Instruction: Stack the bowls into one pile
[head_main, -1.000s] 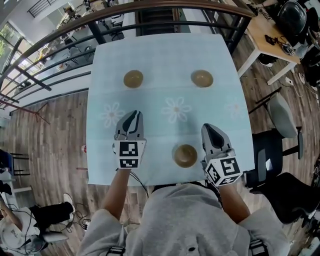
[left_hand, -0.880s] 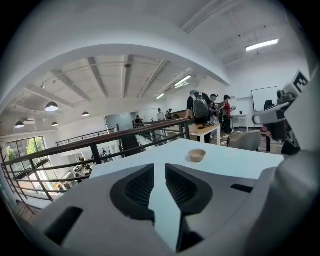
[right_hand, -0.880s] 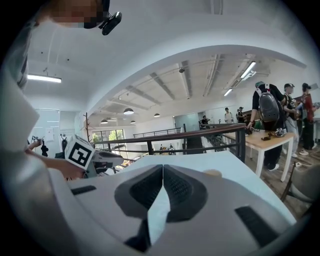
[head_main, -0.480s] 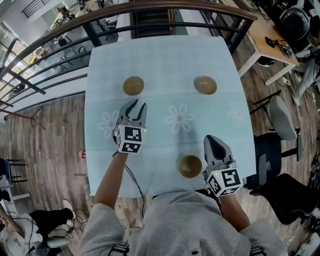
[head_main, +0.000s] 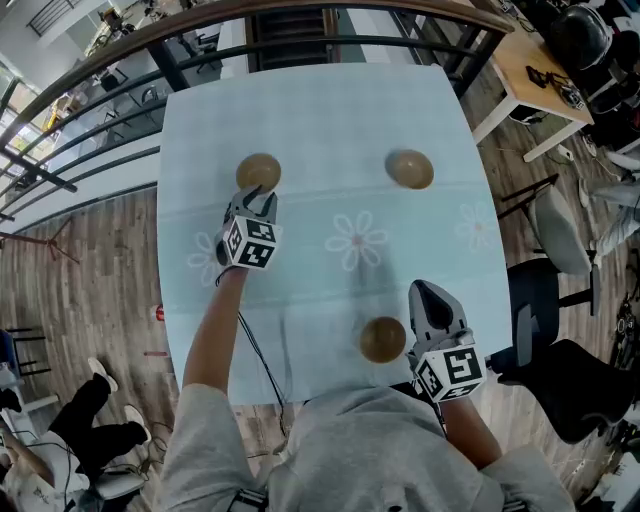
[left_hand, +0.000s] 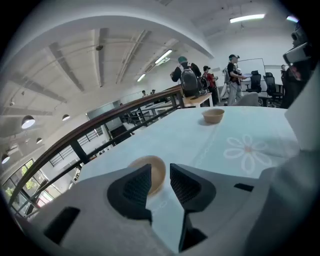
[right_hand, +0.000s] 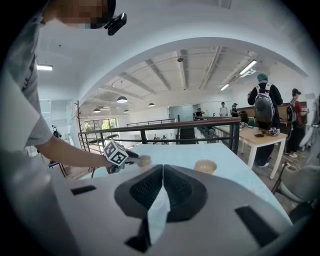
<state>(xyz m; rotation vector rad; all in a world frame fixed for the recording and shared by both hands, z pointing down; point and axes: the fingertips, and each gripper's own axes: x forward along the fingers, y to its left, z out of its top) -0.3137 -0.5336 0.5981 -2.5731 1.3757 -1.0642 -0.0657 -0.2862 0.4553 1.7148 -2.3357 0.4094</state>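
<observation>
Now my left gripper (head_main: 258, 193) nearer: jaws just spread wide, empty; far-left bowl (head_main: 258, 168) at 12 o'clock, just beyond tips on bench (head_main: 320, 110). My right gripper (head_main: 428, 296): jaws closed, empty.

The table (head_main: 320, 110), covered in pale blue with white flower prints (head_main: 356, 241), carries three tan bowls set well apart: a far-left bowl (head_main: 259, 170), a far-right bowl (head_main: 409, 168) and a near bowl (head_main: 383, 339) close to the front edge.

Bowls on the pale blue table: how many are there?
3 tan round bowls: the far-left bowl, just ahead of the left gripper; the far-right bowl; the near bowl, beside the right gripper. None seems hidden.
</observation>
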